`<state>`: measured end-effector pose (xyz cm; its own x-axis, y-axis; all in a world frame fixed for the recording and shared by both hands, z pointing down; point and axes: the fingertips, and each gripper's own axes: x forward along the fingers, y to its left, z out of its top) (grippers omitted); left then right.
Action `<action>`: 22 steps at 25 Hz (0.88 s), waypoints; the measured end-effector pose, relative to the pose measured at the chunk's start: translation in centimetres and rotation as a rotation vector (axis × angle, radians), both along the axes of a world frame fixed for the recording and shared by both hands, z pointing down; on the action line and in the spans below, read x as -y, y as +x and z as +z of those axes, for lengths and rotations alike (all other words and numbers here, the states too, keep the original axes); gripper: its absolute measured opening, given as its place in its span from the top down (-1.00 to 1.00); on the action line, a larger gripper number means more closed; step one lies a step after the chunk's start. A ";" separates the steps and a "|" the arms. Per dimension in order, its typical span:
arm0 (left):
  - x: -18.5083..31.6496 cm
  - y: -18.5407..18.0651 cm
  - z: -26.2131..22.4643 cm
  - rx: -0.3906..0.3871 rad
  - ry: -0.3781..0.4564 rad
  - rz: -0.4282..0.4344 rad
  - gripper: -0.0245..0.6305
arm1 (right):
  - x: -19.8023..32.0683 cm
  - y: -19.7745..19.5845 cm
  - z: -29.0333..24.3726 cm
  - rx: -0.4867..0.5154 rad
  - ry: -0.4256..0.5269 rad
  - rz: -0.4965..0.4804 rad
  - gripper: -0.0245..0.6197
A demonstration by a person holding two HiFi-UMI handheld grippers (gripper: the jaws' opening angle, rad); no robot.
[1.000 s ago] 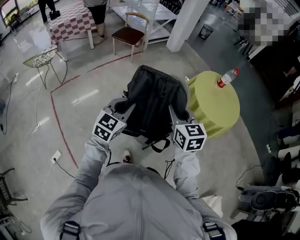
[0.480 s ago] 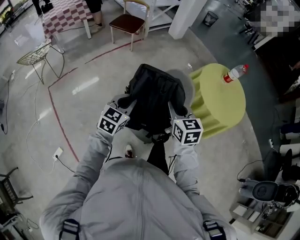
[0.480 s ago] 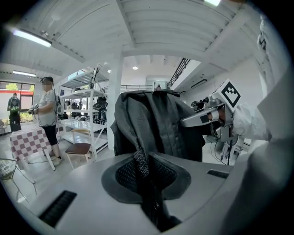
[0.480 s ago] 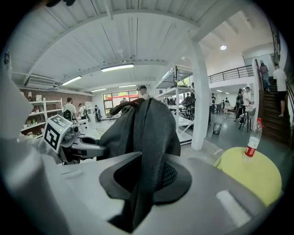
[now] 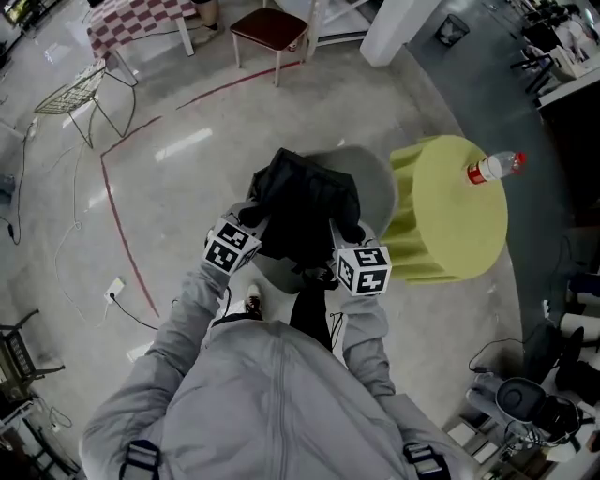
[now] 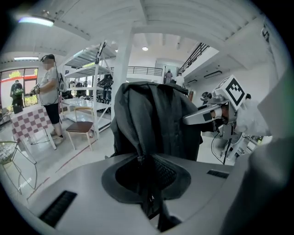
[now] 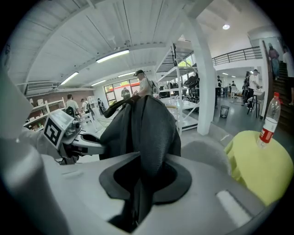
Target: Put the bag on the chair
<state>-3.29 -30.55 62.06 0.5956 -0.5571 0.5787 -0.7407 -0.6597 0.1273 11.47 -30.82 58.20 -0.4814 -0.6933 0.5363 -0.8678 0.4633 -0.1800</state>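
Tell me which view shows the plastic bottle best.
The right gripper view: the bottle is seen side-on, upright on the yellow table, its red label clear. The head view shows it from above, small, near the table's edge. The left gripper view does not show it.

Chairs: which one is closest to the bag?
The grey chair, right under the bag. The brown-seated chair and the wire chair stand far off.
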 end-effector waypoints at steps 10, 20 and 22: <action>3.4 1.2 8.2 0.050 -0.150 -0.087 0.80 | 4.0 1.4 8.7 -0.011 -0.158 -0.079 0.73; 7.2 2.0 14.0 0.082 -0.252 -0.151 0.80 | 9.1 2.6 15.4 -0.029 -0.247 -0.151 0.73; 7.9 2.2 14.7 0.079 -0.259 -0.156 0.80 | 10.0 2.9 16.3 -0.026 -0.253 -0.149 0.73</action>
<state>-1.06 -38.42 76.72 0.4620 -0.4664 0.7543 -0.8448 -0.4904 0.2142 14.34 -40.83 74.46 -0.5517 -0.4586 0.6967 -0.7993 0.5293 -0.2846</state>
